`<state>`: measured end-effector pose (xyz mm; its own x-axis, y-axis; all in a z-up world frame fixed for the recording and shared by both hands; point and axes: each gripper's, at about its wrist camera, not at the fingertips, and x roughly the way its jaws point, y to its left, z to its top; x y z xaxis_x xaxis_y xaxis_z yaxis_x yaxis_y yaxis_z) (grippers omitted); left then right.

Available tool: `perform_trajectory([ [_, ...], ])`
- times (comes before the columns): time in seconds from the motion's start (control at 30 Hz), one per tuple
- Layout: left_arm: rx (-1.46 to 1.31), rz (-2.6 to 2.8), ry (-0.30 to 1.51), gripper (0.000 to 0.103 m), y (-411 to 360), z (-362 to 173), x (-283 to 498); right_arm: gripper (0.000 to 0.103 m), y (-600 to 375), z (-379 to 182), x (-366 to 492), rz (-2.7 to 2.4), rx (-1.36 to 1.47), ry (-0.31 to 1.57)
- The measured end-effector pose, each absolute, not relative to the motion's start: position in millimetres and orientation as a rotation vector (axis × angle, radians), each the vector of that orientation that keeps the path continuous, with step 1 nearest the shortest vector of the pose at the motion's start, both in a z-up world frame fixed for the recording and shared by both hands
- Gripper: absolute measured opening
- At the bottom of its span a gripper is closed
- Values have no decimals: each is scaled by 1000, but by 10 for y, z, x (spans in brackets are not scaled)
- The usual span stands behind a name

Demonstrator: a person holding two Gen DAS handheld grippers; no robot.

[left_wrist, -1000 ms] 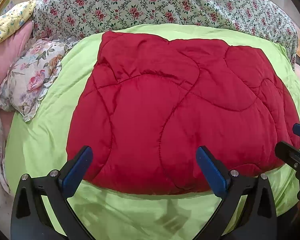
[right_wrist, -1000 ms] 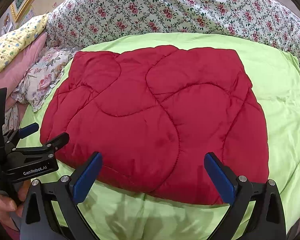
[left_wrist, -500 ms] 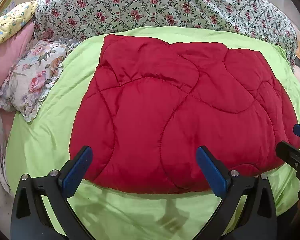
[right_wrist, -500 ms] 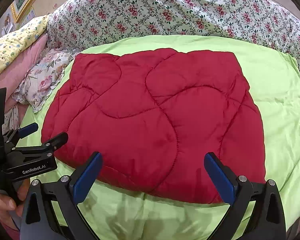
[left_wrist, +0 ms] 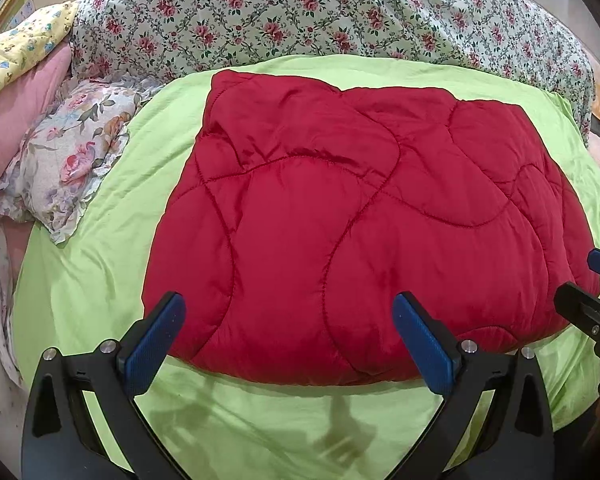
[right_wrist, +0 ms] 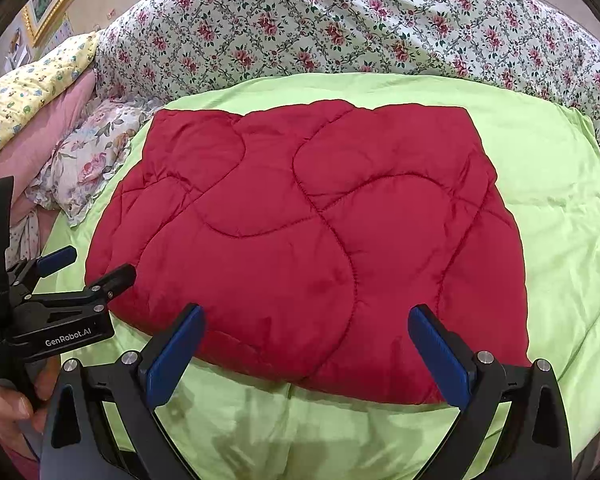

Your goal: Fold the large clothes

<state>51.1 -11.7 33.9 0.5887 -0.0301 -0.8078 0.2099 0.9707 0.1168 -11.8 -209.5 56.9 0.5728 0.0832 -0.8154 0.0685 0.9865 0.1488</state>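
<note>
One red quilted garment (left_wrist: 360,232), puffy with curved stitching, is laid folded on the green bedsheet (left_wrist: 100,280). Two grippers, left (left_wrist: 290,340) and right (right_wrist: 306,354), are held spread, empty.

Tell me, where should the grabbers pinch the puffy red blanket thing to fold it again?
Probably the near edge of the red quilted garment, one corner each. It lies flat and thick on the green sheet, and that rounded edge sits right ahead of both open grippers, left and right. Coming in low from the near side, a finger might slip under the edge.
</note>
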Motion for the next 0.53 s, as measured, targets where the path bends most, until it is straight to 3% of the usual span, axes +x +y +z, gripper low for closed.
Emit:
perform_trajectory([
  [0.53, 196, -137, 939, 103, -86, 329, 535, 102, -2117, 572, -110, 5, 174, 962],
])
